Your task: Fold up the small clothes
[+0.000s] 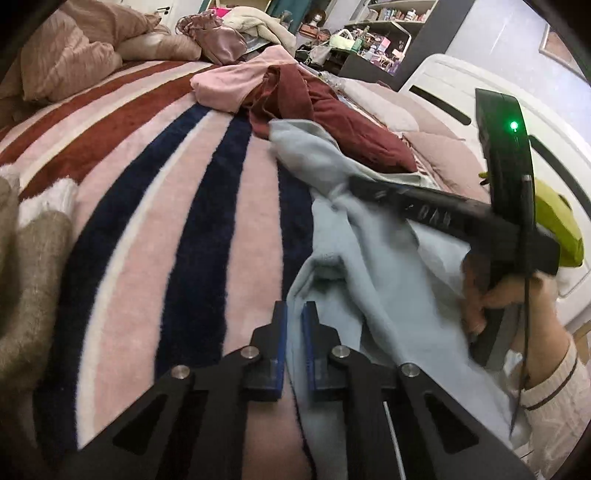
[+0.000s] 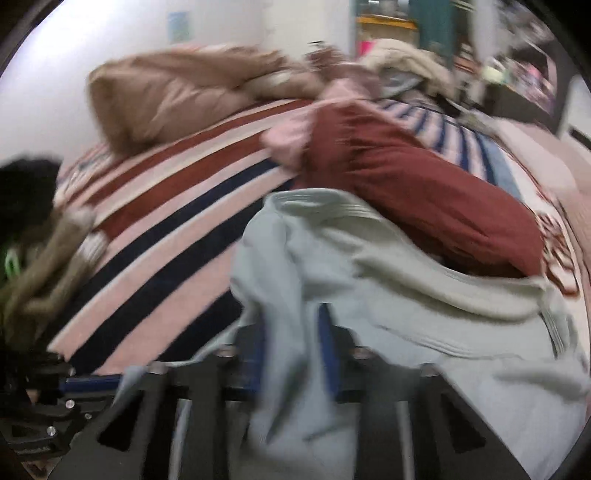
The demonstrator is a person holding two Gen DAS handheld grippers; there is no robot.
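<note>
A light blue fleece garment [image 1: 376, 266] lies crumpled on the striped blanket [image 1: 155, 206]. My left gripper [image 1: 294, 314] is shut on its near edge, the cloth pinched between the blue pads. My right gripper [image 2: 295, 332] is shut on another fold of the same garment [image 2: 332, 266], which drapes over its fingers; this view is blurred by motion. The right gripper also shows in the left wrist view [image 1: 373, 192], held by a hand at the right and reaching into the garment.
A maroon garment [image 1: 332, 118] and a pink one [image 1: 229, 83] lie piled beyond the blue one. A brown-and-white garment [image 1: 33, 251] sits at the left. Pillows [image 1: 74, 51] and more clothes are at the bed's far end. Shelves [image 1: 380, 33] stand behind.
</note>
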